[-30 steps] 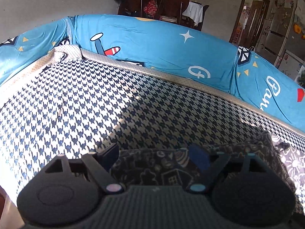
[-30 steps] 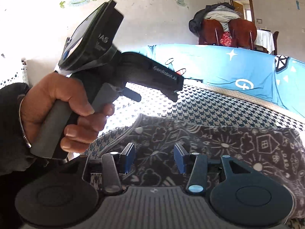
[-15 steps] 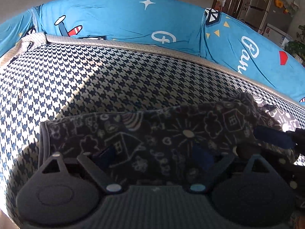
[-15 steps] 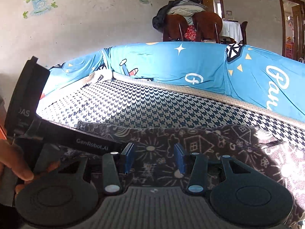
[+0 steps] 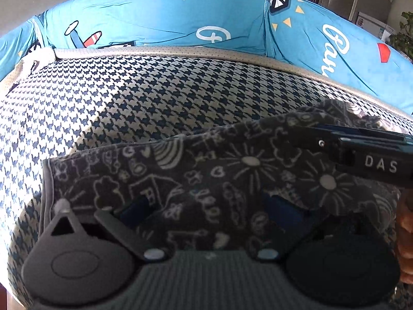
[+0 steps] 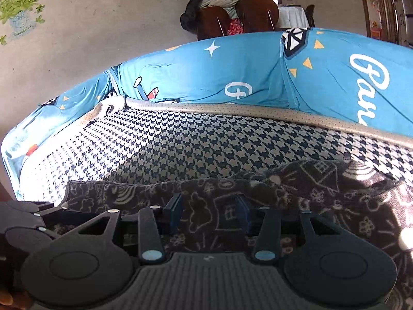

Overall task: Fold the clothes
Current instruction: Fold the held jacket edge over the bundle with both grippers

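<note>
The dark grey fleece garment with white doodle drawings (image 5: 232,170) lies spread across the near half of a navy-and-cream houndstooth sofa seat (image 5: 144,98). In the left wrist view its hemmed left edge runs down at about 9 o'clock and its far edge rises toward 2 o'clock.

The left tool (image 5: 206,209) hangs low over the cloth, its jaws opening wide; fabric lies under and between the blue pads, but nothing is pinched. The right tool (image 6: 207,215) holds its jaws partly apart above the garment's near portion, pads clear of the cloth; its black body also enters the left view at 3 o'clock.

The step appears to be taking hold of the near edge for a fold. It would go best if each tool pinches one layer at the hem, well apart from the other, and both lift evenly so the fold line stays straight.

Bare seat lies open from 10 to 1 o'clock, enough to receive the folded half. Beyond it stands the bright blue printed sofa back (image 5: 160,18), the limit for any forward sweep.
</note>
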Tool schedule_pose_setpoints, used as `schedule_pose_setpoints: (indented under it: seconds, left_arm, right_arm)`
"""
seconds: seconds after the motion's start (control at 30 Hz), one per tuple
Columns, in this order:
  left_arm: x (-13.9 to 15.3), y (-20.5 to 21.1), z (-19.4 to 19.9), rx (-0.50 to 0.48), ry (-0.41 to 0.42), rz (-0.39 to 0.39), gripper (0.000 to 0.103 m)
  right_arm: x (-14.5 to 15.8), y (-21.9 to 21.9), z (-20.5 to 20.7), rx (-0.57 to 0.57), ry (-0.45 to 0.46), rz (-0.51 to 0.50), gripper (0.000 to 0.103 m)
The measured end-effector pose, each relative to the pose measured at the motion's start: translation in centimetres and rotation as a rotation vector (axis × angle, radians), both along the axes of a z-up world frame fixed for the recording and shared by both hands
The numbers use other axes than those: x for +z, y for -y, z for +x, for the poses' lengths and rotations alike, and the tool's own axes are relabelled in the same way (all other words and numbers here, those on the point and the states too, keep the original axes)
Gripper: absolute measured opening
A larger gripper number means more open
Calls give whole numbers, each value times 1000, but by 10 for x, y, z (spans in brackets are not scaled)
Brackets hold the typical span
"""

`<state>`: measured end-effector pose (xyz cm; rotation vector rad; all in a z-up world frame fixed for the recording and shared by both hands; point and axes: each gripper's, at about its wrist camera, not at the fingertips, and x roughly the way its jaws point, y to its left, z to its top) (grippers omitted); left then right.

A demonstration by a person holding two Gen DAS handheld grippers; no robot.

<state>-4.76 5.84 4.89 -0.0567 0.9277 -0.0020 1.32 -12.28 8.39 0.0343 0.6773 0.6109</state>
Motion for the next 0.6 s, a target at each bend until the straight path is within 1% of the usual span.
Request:
schedule_pose_setpoints:
  seconds: [0.23,0.33,0.43,0.6]
  left_arm:
    - [-11,9,-1,-27,-16,76,103]
    - [-14,13,-2,-33,-16,104,103]
    - [-13,14,-1,-25,-16,104,103]
    - [-11,9,0,-18,-9,80,103]
  right_arm:
    - [-16,-5,23,2,-64,4,46]
    - [-20,-11,23,5,-47,-35,46]
    - [-23,-15,23,11,-29,-55,46]
    - [-18,-11,24,-5,-43,-23,46]
